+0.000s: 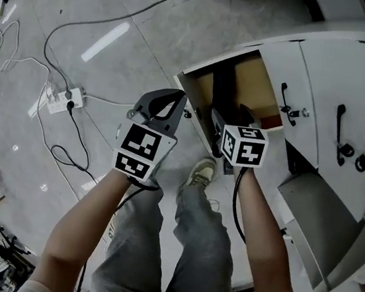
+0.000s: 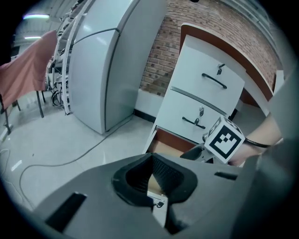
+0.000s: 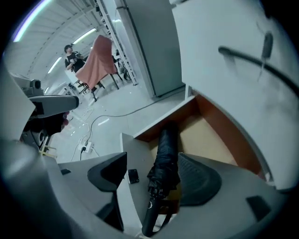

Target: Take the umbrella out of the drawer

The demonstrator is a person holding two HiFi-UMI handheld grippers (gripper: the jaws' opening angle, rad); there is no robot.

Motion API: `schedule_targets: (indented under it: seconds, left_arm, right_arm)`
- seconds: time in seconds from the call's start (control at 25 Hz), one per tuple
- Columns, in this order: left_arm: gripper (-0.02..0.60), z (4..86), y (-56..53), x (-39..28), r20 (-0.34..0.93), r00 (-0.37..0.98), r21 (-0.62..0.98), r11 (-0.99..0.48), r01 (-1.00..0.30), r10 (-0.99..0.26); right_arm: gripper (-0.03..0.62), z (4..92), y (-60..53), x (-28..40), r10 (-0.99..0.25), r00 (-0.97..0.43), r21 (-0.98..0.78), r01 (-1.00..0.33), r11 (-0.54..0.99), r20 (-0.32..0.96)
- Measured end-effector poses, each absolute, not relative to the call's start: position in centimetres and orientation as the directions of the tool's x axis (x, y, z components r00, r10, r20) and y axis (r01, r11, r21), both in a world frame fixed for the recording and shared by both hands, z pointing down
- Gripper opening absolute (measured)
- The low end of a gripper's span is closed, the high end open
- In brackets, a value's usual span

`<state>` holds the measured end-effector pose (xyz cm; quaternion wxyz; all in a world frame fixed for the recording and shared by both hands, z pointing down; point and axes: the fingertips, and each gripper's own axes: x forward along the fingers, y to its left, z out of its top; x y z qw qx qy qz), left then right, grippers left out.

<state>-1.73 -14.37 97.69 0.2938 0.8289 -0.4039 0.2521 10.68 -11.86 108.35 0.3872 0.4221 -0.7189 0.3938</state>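
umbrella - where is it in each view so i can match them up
Head view: umbrella, a dark strip in the drawer, upper centre.
Left gripper view: not seen in it.
Right gripper view: bottom centre, between the open fingers.
Shared landmark: the open drawer.

Black folded umbrella [image 3: 167, 156], seemingly inside open drawer [image 3: 209, 134]

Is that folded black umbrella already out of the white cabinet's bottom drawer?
No, the folded black umbrella lies inside the open wood-lined drawer.
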Motion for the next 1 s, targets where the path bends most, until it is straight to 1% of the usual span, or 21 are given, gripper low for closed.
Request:
schedule_targets:
  seconds: [0.12,0.28,0.36,0.52,0.64,0.8,0.88,0.92,0.96,1.0]
  left_arm:
    - [0.008,100.4,-13.6,-1.7,0.668,0.550,0.308,-0.487,-0.818,-0.501]
    - [0.008,102.7,-12.5,-1.5,0.677,0.551,0.337,-0.459,-0.822,-0.489]
    - [0.008,103.4,-12.1,-1.5,0.678,0.548,0.344,-0.449,-0.825,-0.489]
    - [0.008,104.5,-11.9,-1.3,0.676,0.550,0.349,-0.443,-0.826,-0.491]
    - [0.008,105.2,-11.8,-1.3,0.680,0.551,0.351,-0.444,-0.824,-0.484]
    - [0.008,105.4,-11.6,-1.1,0.682,0.550,0.346,-0.449,-0.824,-0.482]
    - [0.008,105.4,-11.4,-1.1,0.683,0.554,0.350,-0.453,-0.820,-0.476]
    - [0.008,105.5,-11.3,-1.1,0.685,0.556,0.351,-0.455,-0.819,-0.472]
    - [0.008,105.5,-11.1,-1.1,0.686,0.556,0.351,-0.456,-0.818,-0.469]
    - [0.008,105.4,-11.0,-1.1,0.688,0.556,0.350,-0.457,-0.818,-0.467]
  right_arm:
    - [0.319,112.1,-10.8,11.2,-0.247,-0.329,-0.251,-0.921,0.299,0.912]
    - [0.325,115.2,-10.2,11.8,-0.216,-0.323,-0.266,-0.929,0.256,0.921]
    - [0.327,116.3,-10.2,11.8,-0.209,-0.331,-0.279,-0.929,0.244,0.920]
    - [0.353,118.2,-10.6,11.6,-0.194,-0.350,-0.310,-0.928,0.209,0.916]
    - [0.356,119.8,-10.2,12.0,-0.151,-0.321,-0.287,-0.935,0.209,0.935]
    - [0.356,121.1,-9.7,12.2,-0.127,-0.340,-0.320,-0.934,0.158,0.932]
    - [0.353,121.1,-9.6,12.1,-0.128,-0.347,-0.329,-0.933,0.147,0.929]
    - [0.342,121.0,-9.6,12.1,-0.124,-0.349,-0.331,-0.933,0.143,0.929]
    - [0.311,120.9,-9.5,12.0,-0.119,-0.350,-0.333,-0.933,0.138,0.929]
    - [0.295,120.8,-9.4,11.9,-0.116,-0.348,-0.333,-0.933,0.134,0.930]
